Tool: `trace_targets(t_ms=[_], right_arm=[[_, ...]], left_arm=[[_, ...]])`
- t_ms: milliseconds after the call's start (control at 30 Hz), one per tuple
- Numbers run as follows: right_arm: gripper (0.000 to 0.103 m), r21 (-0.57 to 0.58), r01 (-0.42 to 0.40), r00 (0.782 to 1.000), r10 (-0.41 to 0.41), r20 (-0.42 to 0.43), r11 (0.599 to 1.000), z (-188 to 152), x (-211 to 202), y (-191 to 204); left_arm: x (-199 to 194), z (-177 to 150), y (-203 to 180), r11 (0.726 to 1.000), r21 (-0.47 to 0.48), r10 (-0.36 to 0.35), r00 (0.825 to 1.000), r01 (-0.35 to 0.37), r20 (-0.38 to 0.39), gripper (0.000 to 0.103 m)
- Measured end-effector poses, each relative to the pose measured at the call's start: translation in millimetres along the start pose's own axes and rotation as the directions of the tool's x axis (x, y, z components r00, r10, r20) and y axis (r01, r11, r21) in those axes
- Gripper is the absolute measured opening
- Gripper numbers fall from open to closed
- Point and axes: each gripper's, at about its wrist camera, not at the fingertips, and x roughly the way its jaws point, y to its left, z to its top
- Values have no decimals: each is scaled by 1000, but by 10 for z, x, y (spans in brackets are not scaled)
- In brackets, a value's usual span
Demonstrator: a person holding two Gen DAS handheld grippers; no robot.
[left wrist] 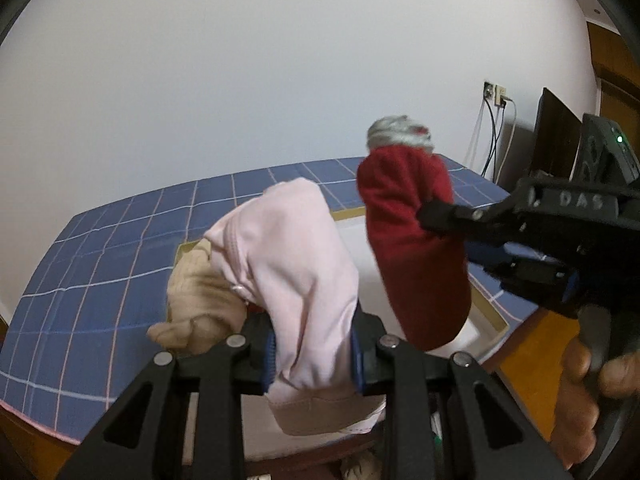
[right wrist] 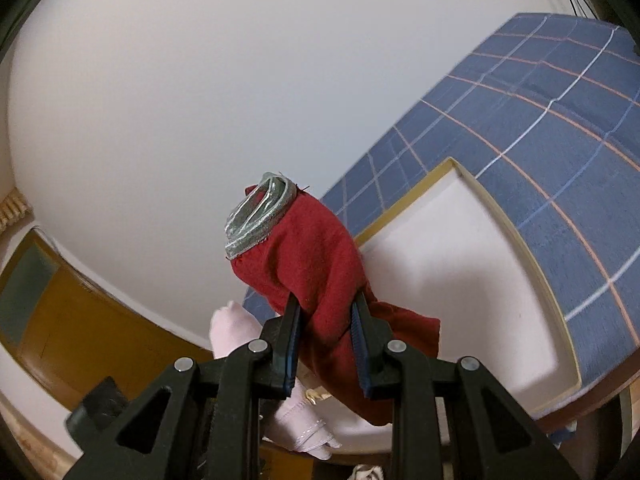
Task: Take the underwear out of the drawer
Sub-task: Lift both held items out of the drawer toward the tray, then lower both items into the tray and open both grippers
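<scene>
My left gripper (left wrist: 314, 354) is shut on pink underwear (left wrist: 292, 264), held up in the air; it also shows in the right wrist view (right wrist: 236, 330). A beige garment (left wrist: 200, 300) hangs with it on the left. My right gripper (right wrist: 326, 350) is shut on red underwear (right wrist: 316, 264) with a grey waistband (right wrist: 260, 216). In the left wrist view the red underwear (left wrist: 416, 248) hangs from the right gripper (left wrist: 444, 216) to the right of the pink pair. The drawer itself is hidden.
A bed with a blue checked cover (left wrist: 100, 264) lies ahead, with a white tray (right wrist: 460, 264) framed in yellow on it. A white wall fills the background. A wall socket with cables (left wrist: 496, 120) and a dark screen (left wrist: 556, 140) are at right.
</scene>
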Motion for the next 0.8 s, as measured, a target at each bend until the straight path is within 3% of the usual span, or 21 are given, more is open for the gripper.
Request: trace_targets(t_ms=[433, 800], right_arm=[[27, 70, 82, 997, -80, -18, 994, 329, 526, -217], [27, 94, 129, 991, -124, -54, 987, 463, 930, -343]], left_arm=[[705, 230, -93, 1000, 24, 4, 997, -2, -74, 27], [1035, 288, -74, 1000, 20, 20, 994, -18, -111, 27]])
